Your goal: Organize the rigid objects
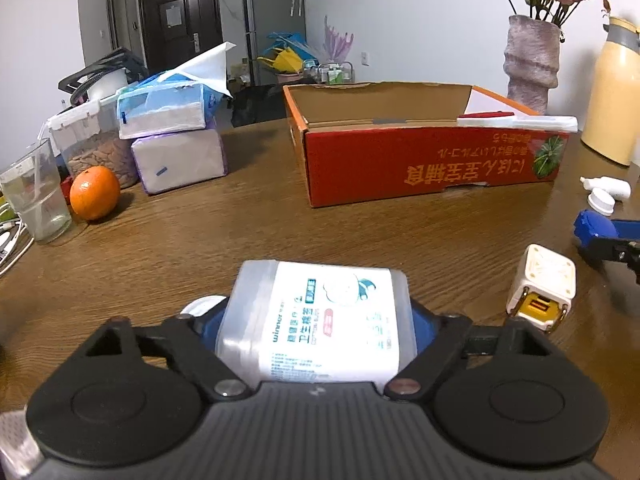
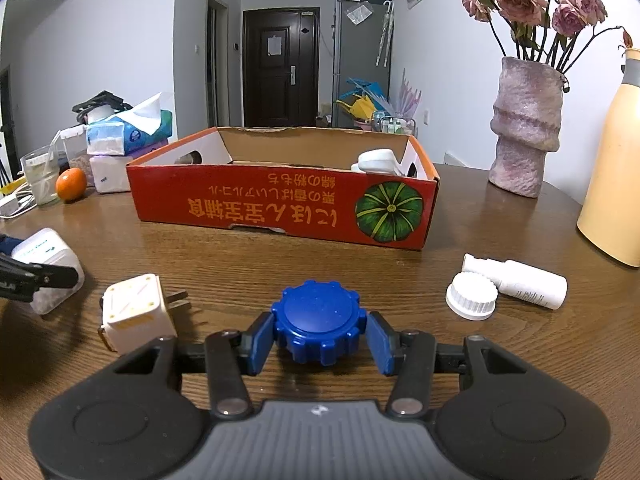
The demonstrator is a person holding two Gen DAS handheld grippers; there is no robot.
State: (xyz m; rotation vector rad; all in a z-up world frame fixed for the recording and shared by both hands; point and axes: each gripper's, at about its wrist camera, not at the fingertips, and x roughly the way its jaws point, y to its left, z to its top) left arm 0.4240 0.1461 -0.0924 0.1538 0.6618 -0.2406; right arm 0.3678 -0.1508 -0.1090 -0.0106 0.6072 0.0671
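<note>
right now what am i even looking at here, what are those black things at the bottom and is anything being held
The black shapes are two handheld grippers, each carrying its own camera that looks along its fingers. In the left camera's picture, the left gripper has a clear cotton swab box between its fingers, apparently gripped. In the right camera's picture, the right gripper is shut on a blue cap. Loose on the wooden table lie a white plug adapter, a white bottle and a white cap. Behind them stands an open red cardboard box.
</note>
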